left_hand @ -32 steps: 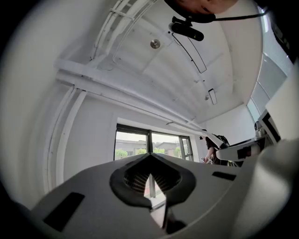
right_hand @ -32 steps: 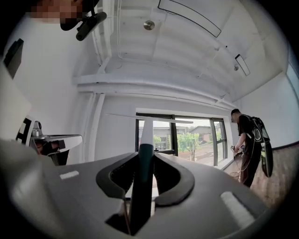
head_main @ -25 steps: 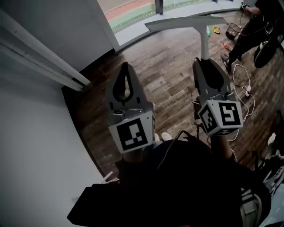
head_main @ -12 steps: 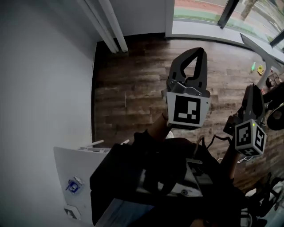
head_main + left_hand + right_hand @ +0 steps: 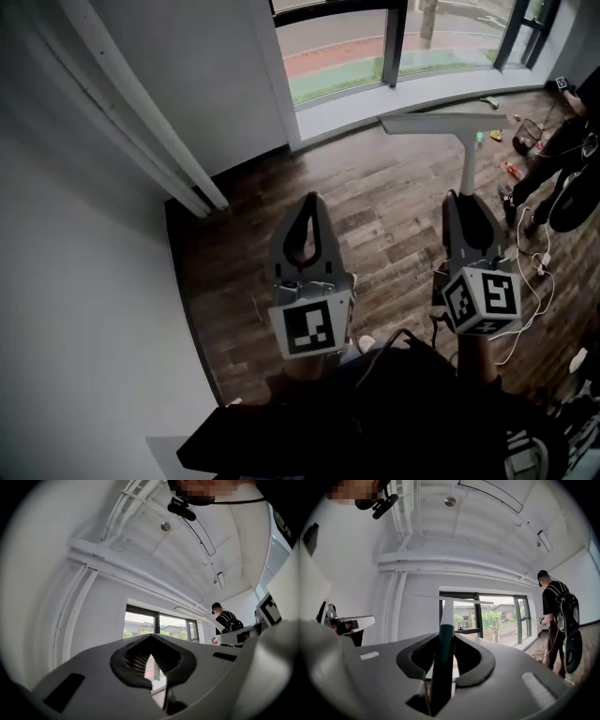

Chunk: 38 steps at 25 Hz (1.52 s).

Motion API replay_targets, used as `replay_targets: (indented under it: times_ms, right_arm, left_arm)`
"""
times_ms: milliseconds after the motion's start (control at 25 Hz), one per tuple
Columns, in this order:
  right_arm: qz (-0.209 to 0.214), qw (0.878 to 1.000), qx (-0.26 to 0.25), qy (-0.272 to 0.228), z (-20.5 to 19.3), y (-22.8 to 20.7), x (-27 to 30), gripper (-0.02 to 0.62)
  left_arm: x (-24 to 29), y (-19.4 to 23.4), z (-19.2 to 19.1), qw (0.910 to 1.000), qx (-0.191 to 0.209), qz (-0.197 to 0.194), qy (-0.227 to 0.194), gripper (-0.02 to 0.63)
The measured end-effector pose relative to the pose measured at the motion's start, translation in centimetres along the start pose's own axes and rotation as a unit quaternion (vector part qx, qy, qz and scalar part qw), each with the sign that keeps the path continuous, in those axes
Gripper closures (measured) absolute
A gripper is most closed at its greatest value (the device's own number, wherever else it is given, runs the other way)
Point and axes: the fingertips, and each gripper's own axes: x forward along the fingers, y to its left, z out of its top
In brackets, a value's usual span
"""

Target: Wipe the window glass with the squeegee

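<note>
A white T-shaped squeegee with a teal grip point(image 5: 466, 155) stands upright, its handle clamped in the right gripper point(image 5: 462, 201), its blade on the side towards the tall window glass point(image 5: 342, 52). Back from that window over dark wood-plank floor point(image 5: 375, 202), the left gripper point(image 5: 310, 201) is closed and empty.

Floor point(image 5: 375, 202) bare ahead to window point(image 5: 337, 56). Gap free between left hand-held gripper point(image 5: 310, 200) and right hand-held gripper point(image 5: 466, 197). Left: wall point(image 5: 84, 281), pipes point(image 5: 136, 103) close. Right: person point(image 5: 562, 141), cables point(image 5: 530, 272), floor clutter point(image 5: 514, 172). Squeegee point(image 5: 466, 155) blade spans path ahead of right one, near window.
</note>
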Motion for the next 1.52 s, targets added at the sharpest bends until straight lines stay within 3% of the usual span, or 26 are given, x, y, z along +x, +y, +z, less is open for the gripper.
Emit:
replay_targets:
  times_ms: [200,400,520,800,1000,1240,1520]
  right_arm:
    - [-0.014,1.000,0.009,-0.003,-0.5,0.2,2.8,0.503]
    - [-0.015,1.000,0.006,-0.002,-1.4,-2.0,7.0,0.503]
    - [-0.007,1.000,0.013,-0.009,-2.1,-4.3,11.3,0.503]
    - [0.012,1.000,0.000,-0.007,-0.8,-12.9,24.0,0.503]
    - [0.020,0.999,-0.017,-0.018,-0.1,-18.8,30.9,0.503]
    - [0.028,0.999,-0.012,-0.014,-0.4,-22.4,37.8,0.503]
    - [0.037,0.999,-0.009,-0.011,-2.0,-23.7,50.5,0.503]
  left_arm:
    - [2.4,0.9,-1.2,0.9997,-0.004,-0.021,0.009,0.607]
    - [7.2,0.5,-2.3,0.9993,-0.009,-0.033,-0.014,0.607]
    - [11.6,-0.8,-4.5,0.9984,-0.007,-0.056,-0.005,0.607]
    - [26.1,-4.7,-7.1,0.9981,-0.022,-0.057,-0.012,0.607]
    - [34.4,-6.4,-7.6,0.9976,-0.030,-0.032,-0.053,0.607]
    - [43.2,-5.7,-10.3,0.9996,0.005,0.028,-0.007,0.607]
    - [54.6,-1.9,-13.0,0.9975,0.037,0.058,-0.014,0.607]
